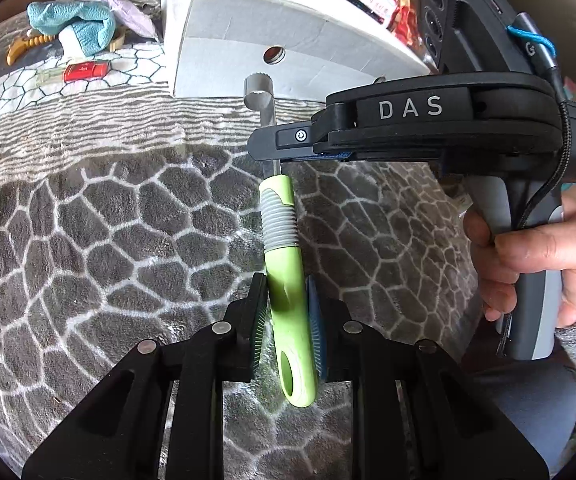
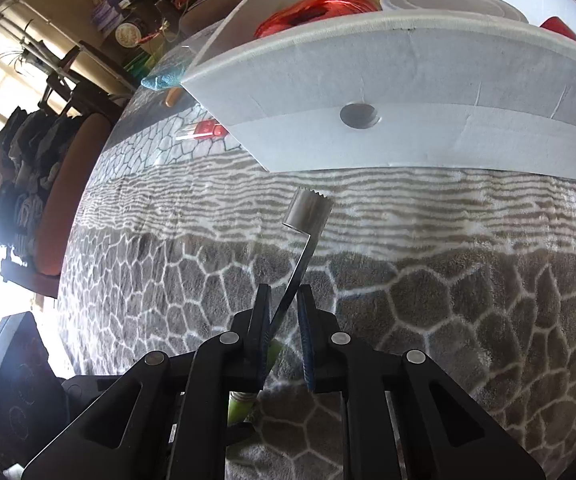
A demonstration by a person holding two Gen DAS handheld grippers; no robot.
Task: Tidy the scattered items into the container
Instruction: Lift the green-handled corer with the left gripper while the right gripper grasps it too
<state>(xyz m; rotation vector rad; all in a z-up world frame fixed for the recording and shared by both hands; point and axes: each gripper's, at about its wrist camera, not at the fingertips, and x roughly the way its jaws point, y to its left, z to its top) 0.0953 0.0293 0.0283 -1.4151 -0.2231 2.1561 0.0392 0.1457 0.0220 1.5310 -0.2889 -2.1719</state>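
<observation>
A green-handled corer with a steel shaft and toothed round head [image 1: 284,256] is held above the patterned blanket. My left gripper [image 1: 287,304] is shut on its green handle. My right gripper [image 1: 268,146] comes in from the right and is closed on the steel shaft; in the right wrist view my right gripper [image 2: 284,312] pinches the shaft, with the corer head [image 2: 308,210] ahead. The white cardboard box [image 1: 248,40] stands behind, also in the right wrist view [image 2: 408,92], holding a red item [image 2: 312,12] and a plastic tub [image 2: 440,0].
On the blanket left of the box lie a teal cloth [image 1: 76,28], a red lighter-like item [image 1: 86,72], a yellow toy [image 1: 22,48] and a lilac wrapper [image 1: 128,12]. A hand [image 1: 528,248] holds the right gripper's handle. Furniture stands beyond the bed edge [image 2: 48,160].
</observation>
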